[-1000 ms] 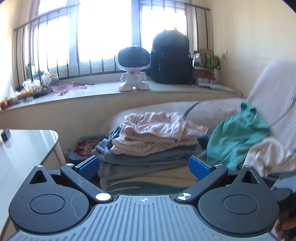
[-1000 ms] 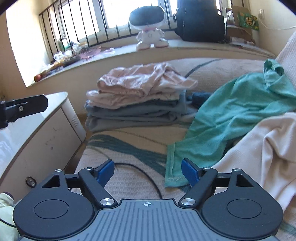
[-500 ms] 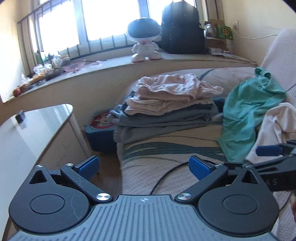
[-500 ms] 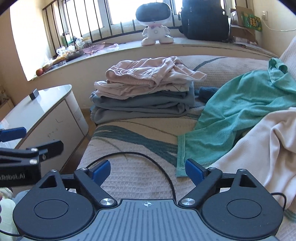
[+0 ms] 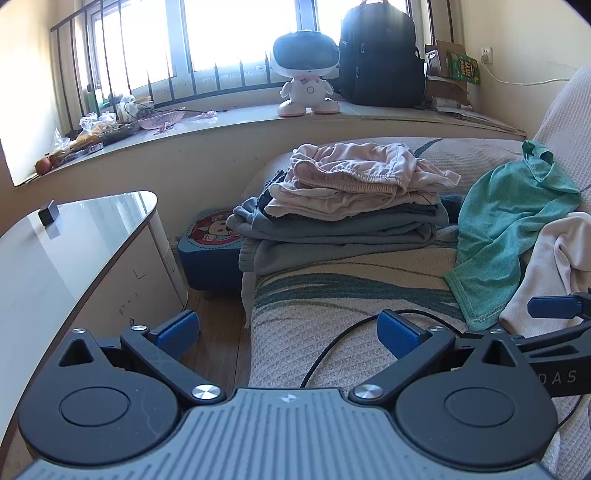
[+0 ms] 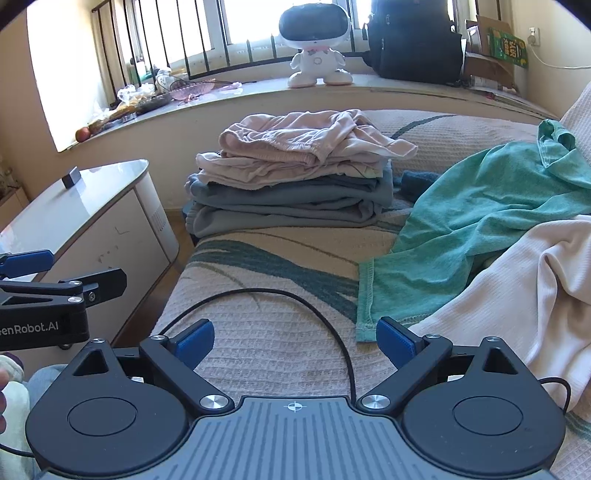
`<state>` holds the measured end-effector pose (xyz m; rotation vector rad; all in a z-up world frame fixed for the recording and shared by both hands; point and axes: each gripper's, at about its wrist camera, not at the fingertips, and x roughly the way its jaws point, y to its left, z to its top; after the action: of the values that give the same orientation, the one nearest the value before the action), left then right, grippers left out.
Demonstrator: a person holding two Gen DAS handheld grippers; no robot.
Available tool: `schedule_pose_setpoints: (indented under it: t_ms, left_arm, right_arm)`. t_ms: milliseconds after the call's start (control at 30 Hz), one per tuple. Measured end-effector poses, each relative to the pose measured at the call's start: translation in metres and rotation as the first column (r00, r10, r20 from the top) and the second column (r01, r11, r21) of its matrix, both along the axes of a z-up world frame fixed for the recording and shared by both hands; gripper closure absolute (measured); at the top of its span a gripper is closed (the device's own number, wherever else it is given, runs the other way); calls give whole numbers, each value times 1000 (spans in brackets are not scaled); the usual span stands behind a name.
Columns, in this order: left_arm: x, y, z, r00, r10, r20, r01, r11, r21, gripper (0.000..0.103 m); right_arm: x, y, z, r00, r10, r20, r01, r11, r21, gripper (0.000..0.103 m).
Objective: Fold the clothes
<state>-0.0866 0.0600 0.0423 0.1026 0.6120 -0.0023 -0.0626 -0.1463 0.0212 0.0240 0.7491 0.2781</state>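
Side by side, left gripper (image 5: 288, 332) and right gripper (image 6: 295, 341) tilt down over the bed (image 6: 277, 332), jaws wide, empty.

1. Barred windows (image 5: 229, 40) across the far wall let in strong daylight.
2. A long curved windowsill (image 5: 229, 122) below them carries a white toy robot (image 5: 306, 74), a black backpack (image 5: 380, 55) beside it, and clutter at its left end.
3. Cream walls (image 5: 517, 33); a socket (image 5: 487, 59) sits on the right one.
4. A patterned bed cover (image 6: 280, 258) fills the middle.
5. A glossy white cabinet (image 5: 74, 251) stands left, a blue stool (image 5: 210, 254) beyond it on the wooden floor (image 5: 218, 317).
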Motion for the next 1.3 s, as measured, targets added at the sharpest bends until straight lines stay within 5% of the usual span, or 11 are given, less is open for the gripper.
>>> schedule_pose_setpoints:
  t_ms: [1300]
  left_arm:
    - [-1,2,-2,999,47,-19,-46,999,11,0]
  right_arm:
    - [-8,5,-9,1000,-5,-19,5,1000,-6,5]
